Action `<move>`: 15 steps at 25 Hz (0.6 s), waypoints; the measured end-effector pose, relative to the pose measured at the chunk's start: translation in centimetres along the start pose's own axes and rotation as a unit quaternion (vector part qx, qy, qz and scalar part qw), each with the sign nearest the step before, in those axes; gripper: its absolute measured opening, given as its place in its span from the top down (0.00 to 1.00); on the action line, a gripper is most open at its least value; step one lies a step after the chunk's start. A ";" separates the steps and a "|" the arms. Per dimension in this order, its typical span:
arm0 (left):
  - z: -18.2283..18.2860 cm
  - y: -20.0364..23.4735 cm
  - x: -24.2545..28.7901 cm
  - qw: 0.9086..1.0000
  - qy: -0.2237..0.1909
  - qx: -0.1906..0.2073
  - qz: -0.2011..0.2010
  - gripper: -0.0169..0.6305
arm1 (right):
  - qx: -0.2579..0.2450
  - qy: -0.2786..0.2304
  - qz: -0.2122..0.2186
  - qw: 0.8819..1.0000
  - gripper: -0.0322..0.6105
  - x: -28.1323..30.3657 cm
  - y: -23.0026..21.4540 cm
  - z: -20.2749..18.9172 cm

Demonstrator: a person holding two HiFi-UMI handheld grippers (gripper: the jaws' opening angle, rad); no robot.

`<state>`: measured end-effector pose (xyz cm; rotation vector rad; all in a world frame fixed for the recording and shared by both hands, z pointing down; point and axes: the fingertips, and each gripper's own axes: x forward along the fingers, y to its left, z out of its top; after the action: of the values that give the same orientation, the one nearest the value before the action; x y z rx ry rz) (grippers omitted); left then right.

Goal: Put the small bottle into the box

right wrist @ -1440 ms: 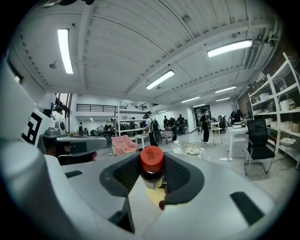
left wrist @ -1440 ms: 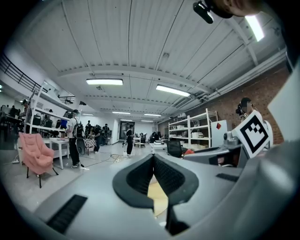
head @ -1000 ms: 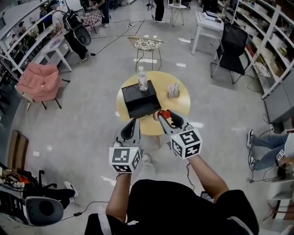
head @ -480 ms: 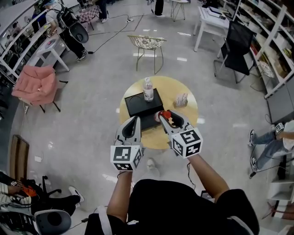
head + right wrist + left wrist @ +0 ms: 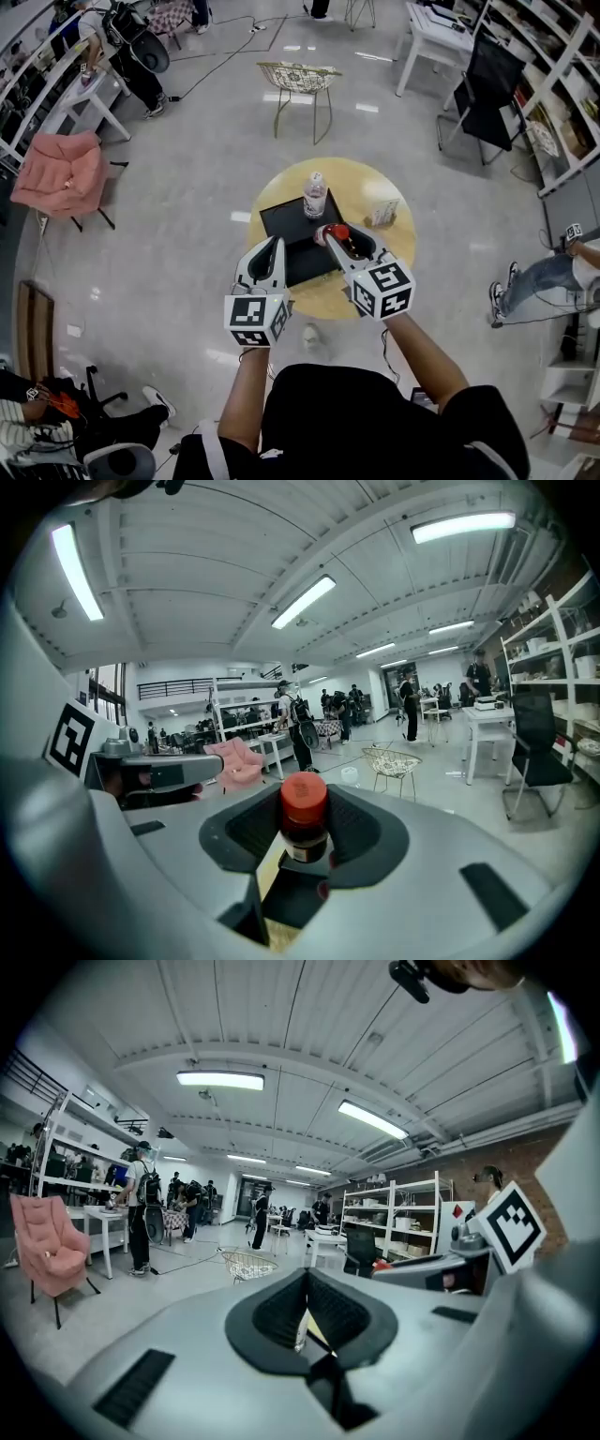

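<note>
A small dark bottle with a red cap [image 5: 336, 232] is clamped in my right gripper [image 5: 335, 236], which hovers over the right edge of the black box [image 5: 292, 246] on the round yellow table [image 5: 375, 258]. In the right gripper view the small bottle [image 5: 304, 817] stands upright between the pads of the right gripper [image 5: 305, 844]. My left gripper [image 5: 274, 247] hangs over the box's near left side, its jaws together and empty. In the left gripper view, the left gripper [image 5: 306, 1318] shows only a thin slit between its pads.
A clear water bottle [image 5: 315, 195] stands at the box's far edge, and a small carton [image 5: 384, 214] sits on the table to the right. Beyond are a wire chair [image 5: 298, 80], a pink armchair [image 5: 66, 173] and a black office chair [image 5: 487, 84]. A person's legs [image 5: 539, 277] show at right.
The table and box have come nearer under both grippers. The right gripper, still holding the small bottle, now reaches over the box's right edge; the left hangs over its near side.
</note>
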<state>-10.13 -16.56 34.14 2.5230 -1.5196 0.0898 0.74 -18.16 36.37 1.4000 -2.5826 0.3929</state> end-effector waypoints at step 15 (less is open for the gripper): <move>-4.0 3.5 3.4 0.998 0.044 -0.026 -0.025 0.96 | 0.011 0.032 -0.022 0.999 0.74 5.0 -1.4 -2.7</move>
<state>-11.41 -20.30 39.01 2.4806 -1.4084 0.1496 -0.68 -22.02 40.57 1.4243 -2.4989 0.4523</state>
